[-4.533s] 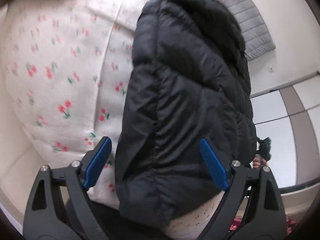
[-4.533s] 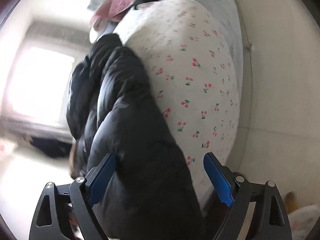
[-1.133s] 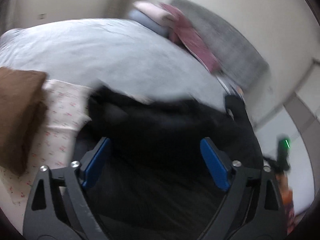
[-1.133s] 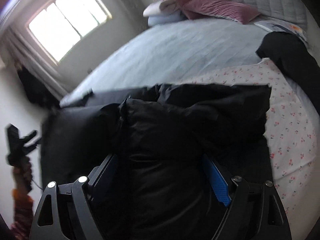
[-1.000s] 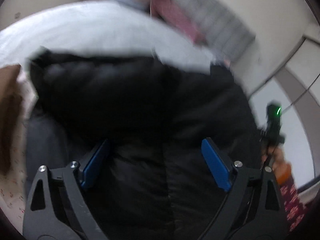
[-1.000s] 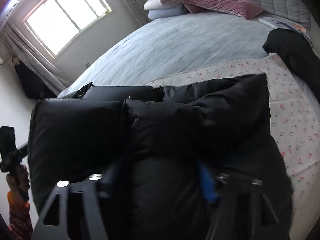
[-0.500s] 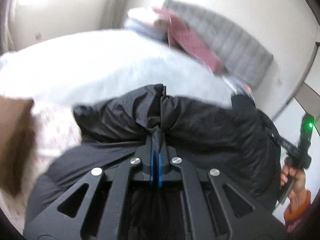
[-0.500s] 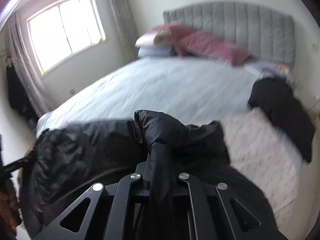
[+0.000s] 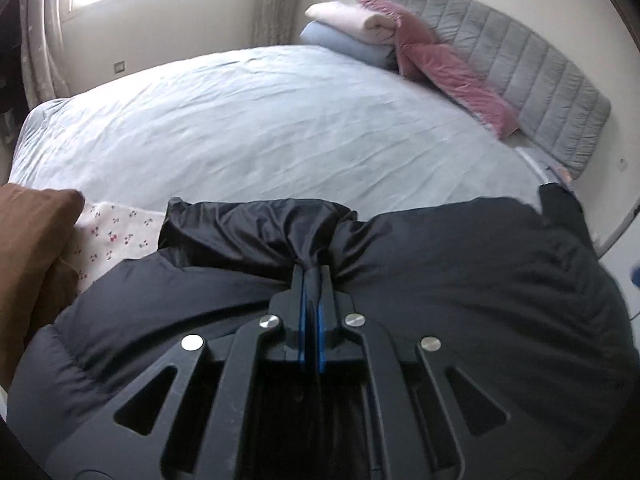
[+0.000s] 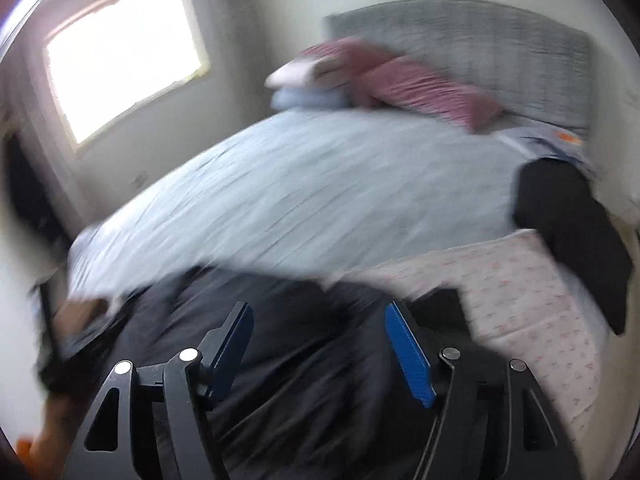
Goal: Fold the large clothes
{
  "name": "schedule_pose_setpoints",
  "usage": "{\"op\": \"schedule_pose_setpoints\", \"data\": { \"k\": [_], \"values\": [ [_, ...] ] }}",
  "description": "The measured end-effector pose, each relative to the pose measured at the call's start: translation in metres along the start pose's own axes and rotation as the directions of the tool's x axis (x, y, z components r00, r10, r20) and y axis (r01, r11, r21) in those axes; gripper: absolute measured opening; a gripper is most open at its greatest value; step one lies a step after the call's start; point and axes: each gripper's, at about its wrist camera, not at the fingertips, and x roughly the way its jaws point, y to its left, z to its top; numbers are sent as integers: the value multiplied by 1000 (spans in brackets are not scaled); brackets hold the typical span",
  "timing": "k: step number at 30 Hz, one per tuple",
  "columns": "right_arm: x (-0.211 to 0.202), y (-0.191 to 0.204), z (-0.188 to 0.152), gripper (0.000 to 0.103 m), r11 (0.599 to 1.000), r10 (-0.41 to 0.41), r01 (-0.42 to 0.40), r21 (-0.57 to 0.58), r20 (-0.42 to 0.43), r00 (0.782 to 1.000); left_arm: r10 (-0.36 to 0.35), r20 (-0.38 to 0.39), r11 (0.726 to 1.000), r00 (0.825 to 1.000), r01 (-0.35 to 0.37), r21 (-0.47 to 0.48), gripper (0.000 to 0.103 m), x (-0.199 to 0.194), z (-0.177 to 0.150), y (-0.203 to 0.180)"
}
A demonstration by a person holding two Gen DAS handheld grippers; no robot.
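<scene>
Pinching black jacket in left gripper.

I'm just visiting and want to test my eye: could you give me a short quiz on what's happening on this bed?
1. True or false: the left hand-held gripper is shut on the black puffer jacket.
2. The right hand-held gripper is: A) open B) shut on a pillow.
3. What pattern is on the white sheet beneath the jacket?

Key: 1 true; 2 A; 3 small red cherries.
</scene>
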Motion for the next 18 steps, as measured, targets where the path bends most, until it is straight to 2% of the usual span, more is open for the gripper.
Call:
{"op": "schedule_pose_setpoints", "data": {
  "k": [3, 6, 8, 11, 14, 16, 18],
  "values": [
    [14, 42, -19, 70, 994, 40, -45, -100, -58, 998, -37, -24, 998, 999, 36, -44, 8, -4, 5, 5],
    [39, 67, -35, 70, 983, -37, 24, -184, -64, 997, -116, 47, 989, 992, 120, -90, 12, -33, 11, 5],
    [55, 64, -41, 70, 987, -38, 25, -157, -80, 996, -172, 83, 981, 982, 178, -78, 37, -54, 11, 2],
    [69, 59, -43, 71, 992, -53, 42, -121, -84, 995, -215, 74, 977, 974, 215, 16, 46, -70, 10, -19],
    [66, 63, -38, 71, 992, -82, 72, -105, -90, 993, -221, 45, 971, 974, 215, 104, 50, -63, 5, -44],
    [58, 73, -34, 71, 989, -80, 72, -127, -55, 995, -181, 25, 975, 983, 176, 136, 50, -48, 2, -53],
    [57, 77, -32, 71, 981, -93, 88, -172, -24, 995, -109, 11, 981, 994, 106, 161, 50, -30, 1, -53]
  ]
}}
